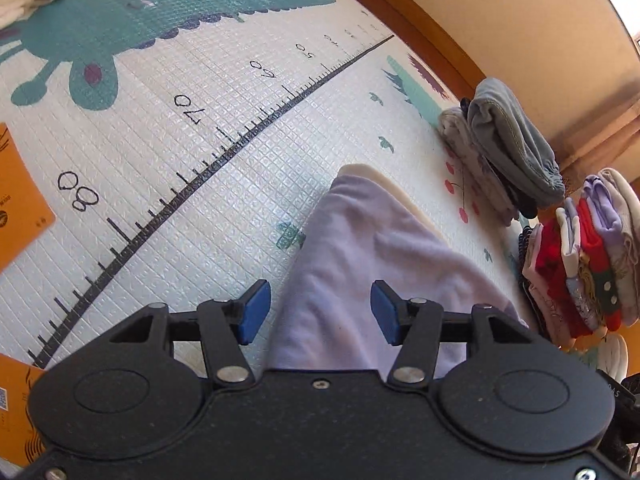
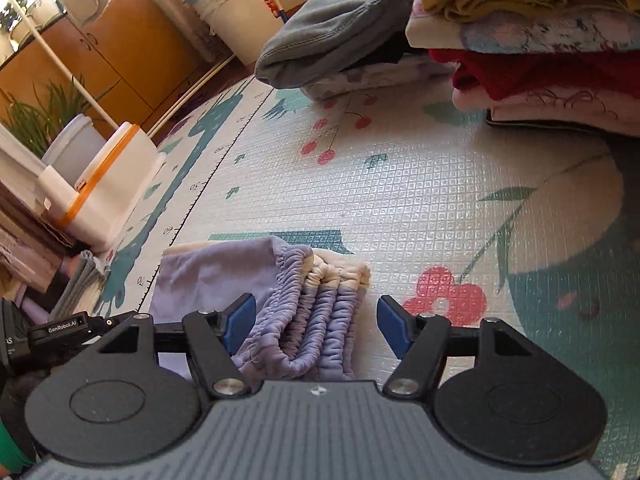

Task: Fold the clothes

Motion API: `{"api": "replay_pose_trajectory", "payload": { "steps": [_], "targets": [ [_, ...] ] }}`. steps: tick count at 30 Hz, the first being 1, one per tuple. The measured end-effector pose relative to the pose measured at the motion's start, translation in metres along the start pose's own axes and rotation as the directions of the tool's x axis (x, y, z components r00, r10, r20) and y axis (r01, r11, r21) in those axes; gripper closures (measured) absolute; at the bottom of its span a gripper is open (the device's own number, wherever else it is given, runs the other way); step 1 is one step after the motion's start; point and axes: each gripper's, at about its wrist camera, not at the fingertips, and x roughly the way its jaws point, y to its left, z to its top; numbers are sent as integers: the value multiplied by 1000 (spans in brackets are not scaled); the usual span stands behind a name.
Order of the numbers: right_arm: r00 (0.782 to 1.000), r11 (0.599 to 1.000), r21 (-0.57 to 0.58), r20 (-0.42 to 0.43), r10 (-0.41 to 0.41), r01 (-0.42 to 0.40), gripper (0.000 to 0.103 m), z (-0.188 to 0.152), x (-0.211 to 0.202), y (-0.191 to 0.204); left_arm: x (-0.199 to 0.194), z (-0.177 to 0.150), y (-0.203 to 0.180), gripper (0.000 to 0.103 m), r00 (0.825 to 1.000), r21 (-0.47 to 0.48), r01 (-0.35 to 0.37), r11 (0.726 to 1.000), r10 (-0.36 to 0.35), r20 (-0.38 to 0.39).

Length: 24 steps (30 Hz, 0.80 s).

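A folded lilac garment (image 1: pixel 372 264) with a cream edge lies on the patterned play mat (image 1: pixel 200 128). My left gripper (image 1: pixel 320 312) is open, its blue pads on either side of the cloth's near end. In the right wrist view the same lilac garment (image 2: pixel 248 276) shows its gathered elastic waistband (image 2: pixel 316 320), bunched in folds. My right gripper (image 2: pixel 316 324) is open around that waistband, pads apart from the fabric on the right side. The left gripper's body (image 2: pixel 64 328) shows at the left edge.
A grey folded garment on a pale one (image 1: pixel 508 144) and a stack of red, pink and lilac clothes (image 1: pixel 580 260) sit at the mat's right edge. A white box with an orange band (image 2: pixel 108 184), a plant pot (image 2: pixel 68 148) and a white bucket (image 2: pixel 236 12) stand beyond the mat.
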Motion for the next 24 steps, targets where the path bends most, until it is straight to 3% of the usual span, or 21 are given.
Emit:
{"api": "replay_pose_trajectory", "payload": {
  "steps": [6, 9, 10, 11, 14, 20, 24],
  "targets": [
    [998, 997, 69, -51, 21, -17, 29, -4, 26, -3, 8, 7, 8, 48, 993, -25, 113, 993, -114, -26],
    [997, 996, 84, -73, 25, -19, 25, -5, 37, -1, 6, 7, 28, 62, 986, -101, 162, 982, -165, -21],
    [997, 997, 76, -75, 26, -20, 28, -6, 38, 1, 5, 6, 34, 74, 985, -120, 168, 978, -171, -20],
    [996, 996, 80, -85, 33, -26, 33, -7, 40, 3, 5, 4, 43, 77, 981, -149, 185, 971, -190, -21],
    [995, 996, 85, -93, 34, -26, 42, -9, 42, 5, 5, -6, 58, 77, 962, -236, 259, 937, -271, -22],
    [995, 995, 98, -87, 44, -35, 44, -9, 42, 1, 15, 0, 44, 77, 955, -206, 278, 938, -293, -41],
    [996, 994, 106, -81, 42, -33, 53, -9, 44, 2, 20, 4, 32, 91, 963, -163, 255, 953, -265, -43]
  ]
}}
